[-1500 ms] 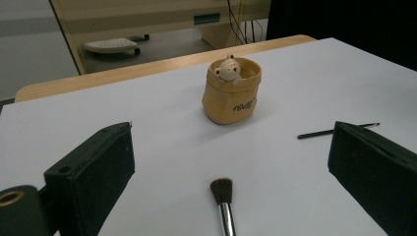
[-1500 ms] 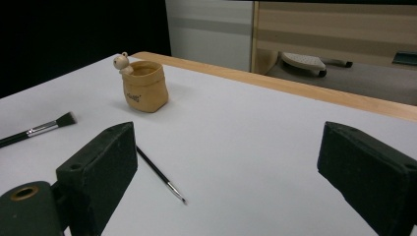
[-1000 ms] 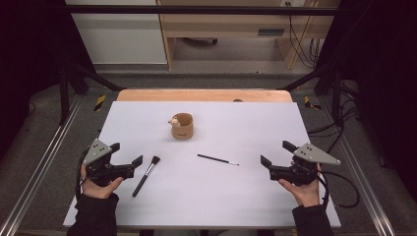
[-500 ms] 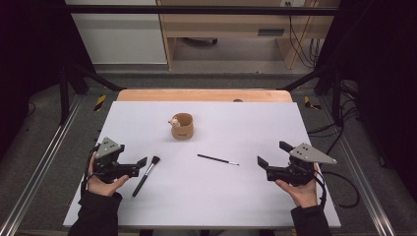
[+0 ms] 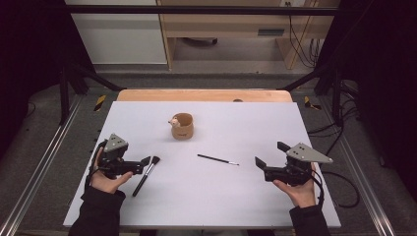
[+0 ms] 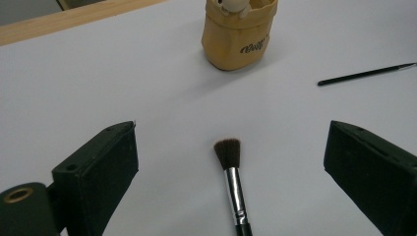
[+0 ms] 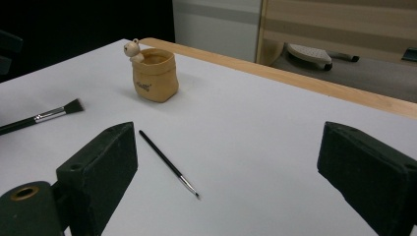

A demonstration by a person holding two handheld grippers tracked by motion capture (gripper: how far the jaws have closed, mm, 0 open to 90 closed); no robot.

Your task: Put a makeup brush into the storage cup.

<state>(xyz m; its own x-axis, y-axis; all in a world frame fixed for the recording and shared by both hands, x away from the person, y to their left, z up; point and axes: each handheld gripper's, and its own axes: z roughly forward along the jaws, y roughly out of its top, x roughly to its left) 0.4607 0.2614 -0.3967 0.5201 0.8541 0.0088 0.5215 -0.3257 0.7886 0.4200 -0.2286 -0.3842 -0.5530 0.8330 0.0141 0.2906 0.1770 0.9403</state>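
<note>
Left gripper low over the near left of the white worktop, fingers spread wide, gripping nothing; thick brush lying flat between them, dark bristles toward the far side, handle running back toward the hand, touching neither finger; in the high view, that brush just beside the gripper's tip. Right gripper at the near right, held in a hand, fingers likewise wide apart, gripping nothing; thin black brush flat on the worktop just beyond its left finger, fine tip toward the near side; in the high view, near the middle of the worktop, well apart from both grippers. Small tan cup upright farther back, a little figure on its rim, clear of both brushes.
</note>
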